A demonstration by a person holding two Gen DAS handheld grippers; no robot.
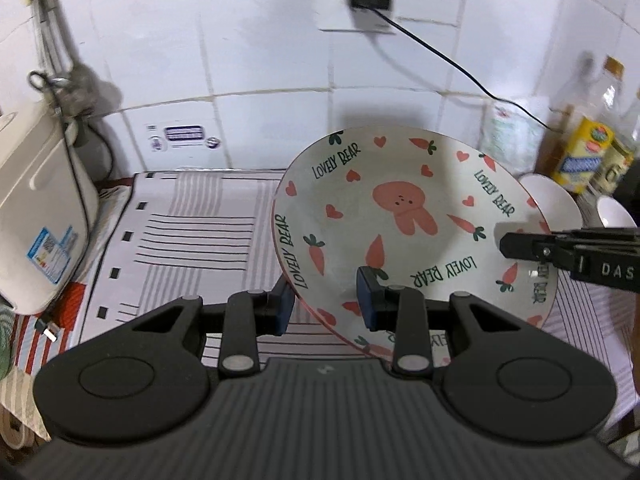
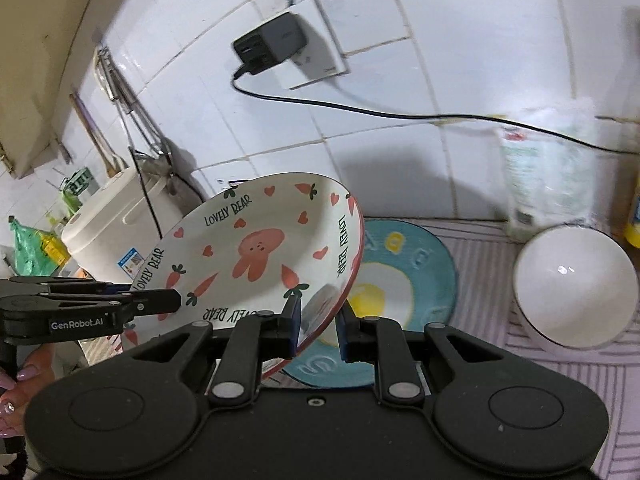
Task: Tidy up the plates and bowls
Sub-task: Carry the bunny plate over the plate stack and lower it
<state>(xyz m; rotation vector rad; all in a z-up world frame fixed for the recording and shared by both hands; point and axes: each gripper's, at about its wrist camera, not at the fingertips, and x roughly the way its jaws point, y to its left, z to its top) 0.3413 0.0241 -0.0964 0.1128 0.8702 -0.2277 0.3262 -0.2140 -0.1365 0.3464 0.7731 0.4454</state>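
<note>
A white "Lovely Bear" plate [image 1: 400,216] with pink bunny, hearts and carrots is held tilted in the air above the counter. My left gripper [image 1: 326,300] is shut on its near rim. My right gripper [image 2: 318,326] is shut on the opposite rim of the same plate [image 2: 256,248]. Each gripper shows in the other's view, the right one [image 1: 560,250] and the left one [image 2: 120,304]. Under the plate lies a teal plate [image 2: 420,264] with a fried-egg picture. A white bowl [image 2: 576,284] stands to its right.
A striped cloth [image 1: 180,232] covers the counter. A white rice cooker [image 1: 36,208] stands at the left. Bottles [image 1: 588,152] and a paper towel roll [image 2: 548,176] stand by the tiled wall. A charger [image 2: 272,40] and its cable hang on the wall. Two white bowls [image 1: 552,200] sit at the right.
</note>
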